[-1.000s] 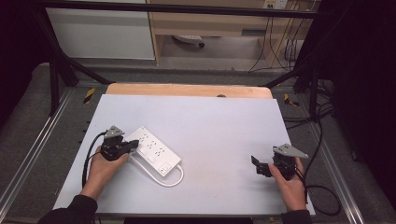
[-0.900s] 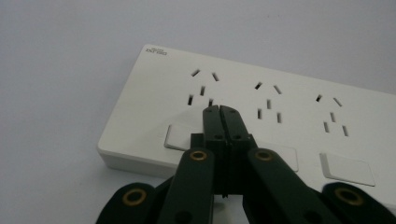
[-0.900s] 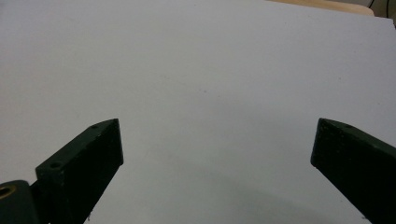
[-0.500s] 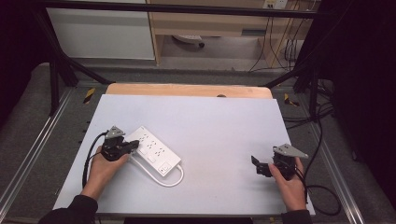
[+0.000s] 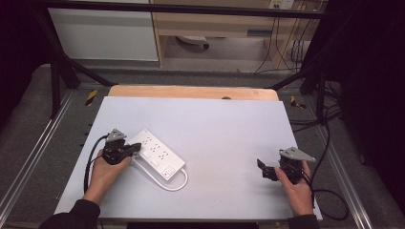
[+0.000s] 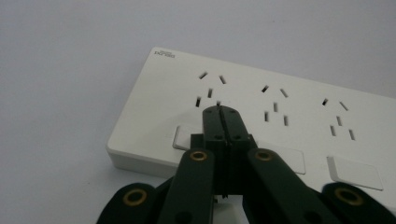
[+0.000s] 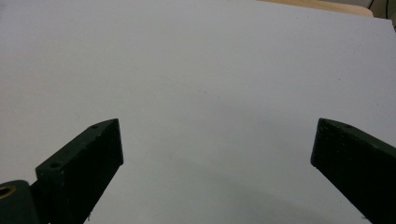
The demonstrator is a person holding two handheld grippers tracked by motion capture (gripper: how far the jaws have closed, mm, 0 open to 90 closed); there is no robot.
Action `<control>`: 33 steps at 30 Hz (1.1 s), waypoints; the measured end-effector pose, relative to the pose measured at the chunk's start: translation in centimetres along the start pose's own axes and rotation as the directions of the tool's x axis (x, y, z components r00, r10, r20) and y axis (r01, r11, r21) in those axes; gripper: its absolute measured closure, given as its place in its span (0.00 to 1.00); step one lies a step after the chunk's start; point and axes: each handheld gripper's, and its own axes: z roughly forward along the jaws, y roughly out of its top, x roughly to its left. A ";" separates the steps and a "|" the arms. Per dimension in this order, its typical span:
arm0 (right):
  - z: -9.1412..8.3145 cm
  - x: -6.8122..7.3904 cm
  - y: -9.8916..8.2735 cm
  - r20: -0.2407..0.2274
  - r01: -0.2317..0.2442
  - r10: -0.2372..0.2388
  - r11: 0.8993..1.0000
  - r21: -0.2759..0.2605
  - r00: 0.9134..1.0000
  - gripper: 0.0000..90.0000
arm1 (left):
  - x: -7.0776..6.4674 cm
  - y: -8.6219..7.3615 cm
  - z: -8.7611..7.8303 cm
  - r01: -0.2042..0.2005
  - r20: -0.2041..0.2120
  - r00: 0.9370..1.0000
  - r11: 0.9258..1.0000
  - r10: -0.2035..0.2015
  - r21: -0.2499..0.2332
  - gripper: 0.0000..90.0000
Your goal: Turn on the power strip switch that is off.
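Two grippers at table | left gripper (image 6: pixel 219 109) closed empty, tips over first rocker switch (image 6: pixel 183 138) of white rectangular plastic power strip (image 5: pixel 156 152) lying left-centre on grey tabletop (image 5: pixel 229 129) | right gripper (image 7: pixel 215 154) open, idle | press judged pending.

Grey floor (image 5: pixel 28 124), wooden cabinet (image 5: pixel 215 24) behind

The high view looks down on the pale grey desk (image 5: pixel 215 124); both gripper views skim close above that desk.
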 end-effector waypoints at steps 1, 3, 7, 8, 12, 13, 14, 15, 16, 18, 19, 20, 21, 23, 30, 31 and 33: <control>0.0 0.0 0.0 0.000 0.001 -0.001 1.000 0.000 1.000 0.03 | 0.0 0.0 0.0 -0.001 0.003 1.000 1.000 0.001 -0.005 1.00; 0.0 0.0 0.0 0.000 0.001 -0.001 1.000 0.000 1.000 0.03 | -0.1 0.1 -0.1 -0.005 0.004 1.000 1.000 0.005 -0.010 1.00; 0.0 0.0 0.0 -0.001 0.000 0.000 1.000 0.001 1.000 0.03 | -0.2 0.1 -0.1 -0.011 0.009 1.000 1.000 0.011 -0.017 1.00; 0.0 0.0 0.0 -0.001 0.000 0.000 1.000 0.001 1.000 0.03 | -0.2 0.1 -0.1 -0.012 0.010 1.000 1.000 0.013 -0.021 1.00; 0.0 0.0 0.0 -0.001 0.000 0.000 1.000 0.001 1.000 0.03 | -0.3 0.2 -0.2 -0.017 0.015 1.000 0.999 0.017 -0.034 1.00; 0.0 0.0 0.0 -0.001 0.000 0.000 1.000 0.001 1.000 0.03 | -0.3 0.2 -0.2 -0.015 0.017 1.000 0.999 0.016 -0.035 1.00; 0.0 0.0 0.0 0.000 0.000 0.000 1.000 0.001 1.000 0.03 | -0.3 0.2 -0.1 -0.013 0.016 1.000 0.999 0.014 -0.036 0.99; 0.0 0.0 0.0 0.000 0.001 -0.001 1.000 0.001 1.000 0.03 | -0.3 0.2 -0.1 -0.012 0.016 1.000 0.999 0.013 -0.035 0.97; 0.0 0.0 0.0 0.000 0.000 0.000 1.000 0.001 1.000 0.03 | -0.3 0.2 -0.1 -0.011 0.015 1.000 0.999 0.011 -0.034 0.96; 0.0 0.0 0.0 -0.001 0.001 -0.001 1.000 0.001 1.000 0.03 | -0.3 0.2 -0.1 -0.007 0.016 1.000 0.999 0.007 -0.038 0.93; 0.0 0.0 0.0 0.000 0.000 0.000 1.000 0.000 1.000 0.03 | -0.3 0.2 -0.1 -0.007 0.016 1.000 0.999 0.008 -0.041 0.92; 0.0 0.0 0.0 0.000 0.001 -0.001 1.000 0.000 1.000 0.03 | -0.3 0.2 -0.2 -0.007 0.016 1.000 0.999 0.008 -0.042 0.91; 0.0 0.0 0.0 0.000 0.000 0.000 1.000 0.000 1.000 0.03 | -0.3 0.2 -0.2 -0.004 0.018 1.000 0.999 0.005 -0.045 0.90; 0.0 0.0 0.0 -0.001 0.000 0.000 1.000 0.001 1.000 0.03 | -0.3 0.3 -0.2 -0.004 0.017 1.000 0.999 0.004 -0.043 0.87; 0.0 0.0 0.0 -0.001 0.000 0.000 1.000 0.001 1.000 0.03 | -0.4 0.3 -0.2 -0.003 0.020 1.000 0.999 0.004 -0.048 0.82; 0.0 0.0 0.0 -0.001 0.000 0.000 1.000 0.001 1.000 0.03 | -0.4 0.3 -0.1 -0.002 0.022 1.000 0.999 0.003 -0.049 0.81; 0.0 0.0 0.0 -0.001 0.000 0.000 1.000 0.001 1.000 0.03 | -0.5 0.4 -0.1 0.004 0.025 1.000 0.999 -0.003 -0.051 0.75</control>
